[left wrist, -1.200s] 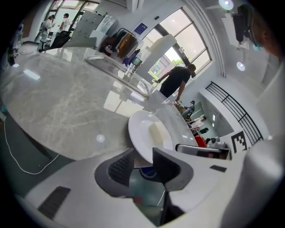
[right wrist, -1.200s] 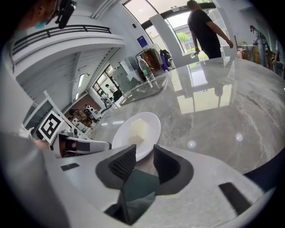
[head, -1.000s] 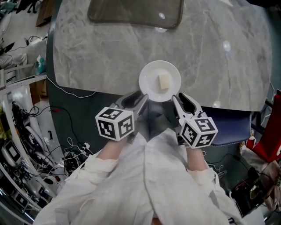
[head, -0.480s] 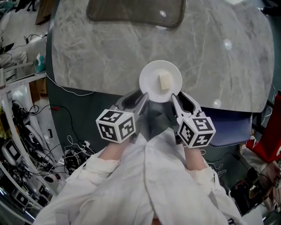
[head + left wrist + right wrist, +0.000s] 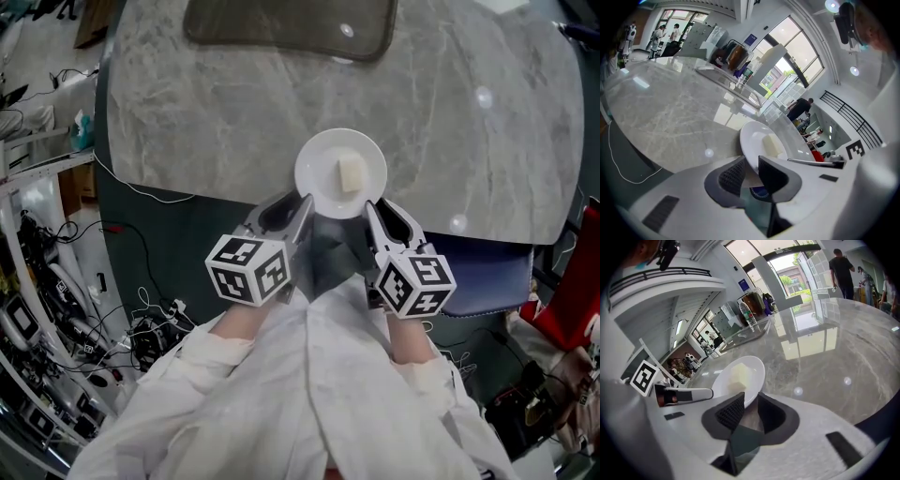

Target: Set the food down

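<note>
A white plate (image 5: pixel 319 178) with a pale cube of food (image 5: pixel 351 173) lies on the marble table (image 5: pixel 206 122), right at its near edge. My left gripper (image 5: pixel 292 208) reaches the plate's near-left rim, and my right gripper (image 5: pixel 384 211) its near-right rim. In the left gripper view the plate's (image 5: pixel 752 140) rim stands between the left gripper's (image 5: pixel 751 171) jaws, which have just been closing. A thin gap still shows beside the pads. In the right gripper view the plate's (image 5: pixel 724 380) rim also sits between the right gripper's (image 5: pixel 749 411) jaws, which are open, with a sliver of space.
A dark mat (image 5: pixel 286 23) lies at the table's far side. A white cable (image 5: pixel 141 192) hangs over the left front edge. A blue seat (image 5: pixel 487 272) stands below the table on the right, and tangled cables (image 5: pixel 141 328) cover the floor on the left.
The plate and both grippers keep their places; only the view shifts a little.
</note>
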Tool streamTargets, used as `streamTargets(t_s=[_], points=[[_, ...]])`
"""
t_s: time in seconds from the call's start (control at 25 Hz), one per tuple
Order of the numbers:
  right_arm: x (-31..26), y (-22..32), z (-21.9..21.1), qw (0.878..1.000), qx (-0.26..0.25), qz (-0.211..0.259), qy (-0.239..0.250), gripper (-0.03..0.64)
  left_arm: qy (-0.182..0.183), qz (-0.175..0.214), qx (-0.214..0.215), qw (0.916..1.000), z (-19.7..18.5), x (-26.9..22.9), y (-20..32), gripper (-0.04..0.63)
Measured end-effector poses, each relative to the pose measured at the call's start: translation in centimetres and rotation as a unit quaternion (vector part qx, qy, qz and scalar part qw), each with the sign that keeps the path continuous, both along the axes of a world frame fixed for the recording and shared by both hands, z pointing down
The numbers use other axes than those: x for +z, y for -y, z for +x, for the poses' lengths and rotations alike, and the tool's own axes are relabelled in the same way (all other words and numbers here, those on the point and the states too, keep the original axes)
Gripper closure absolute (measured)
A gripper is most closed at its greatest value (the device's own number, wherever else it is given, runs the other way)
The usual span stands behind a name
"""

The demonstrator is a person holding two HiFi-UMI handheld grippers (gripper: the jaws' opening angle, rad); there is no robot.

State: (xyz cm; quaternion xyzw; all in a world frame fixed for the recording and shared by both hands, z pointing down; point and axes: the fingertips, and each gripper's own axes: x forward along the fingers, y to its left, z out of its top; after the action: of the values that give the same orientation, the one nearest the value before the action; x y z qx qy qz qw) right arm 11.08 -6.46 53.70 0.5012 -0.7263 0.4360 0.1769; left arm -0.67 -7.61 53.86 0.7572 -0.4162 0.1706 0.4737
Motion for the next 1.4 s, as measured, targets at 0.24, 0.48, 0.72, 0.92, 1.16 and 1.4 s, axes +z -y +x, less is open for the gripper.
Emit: streamTargets(t_s=[0.24,0.48,0.72,0.92,1.16,1.4], points=[[0.0,0.2,0.2,1.0,0.017,0.001,0.02,0.543,-0.005,0.011,-0.003,0.9999,0.0,0.0,0.4,0.507],[-0.4,0.7,0.2,1.0,0.014,0.0,0.021,0.558,-0.004,0.006,0.005,1.0,0.0,0.0,0.6,0.511],[-1.9,0.8,0.2,1.0,0.0,0.017,0.017,0.558,0.005,0.027,0.008,0.9996,0.0,-1.7,0.7,0.511],[-3.7,2.3,0.4,0.999,-0.004,0.039,0.026,0.56,0.016,0.056,0.012,0.9982,0.1,-3.9,2.0,0.511],[-6.3,4.3,1.1,0.997,-0.018,0.074,0.028,0.563,0.02,0.089,0.009,0.9958,0.8,-6.6,3.5,0.511],[-7.6,5.6,1.7,0.994,-0.035,0.092,0.037,0.563,0.021,0.109,0.006,0.9938,1.4,-8.1,4.6,0.511]])
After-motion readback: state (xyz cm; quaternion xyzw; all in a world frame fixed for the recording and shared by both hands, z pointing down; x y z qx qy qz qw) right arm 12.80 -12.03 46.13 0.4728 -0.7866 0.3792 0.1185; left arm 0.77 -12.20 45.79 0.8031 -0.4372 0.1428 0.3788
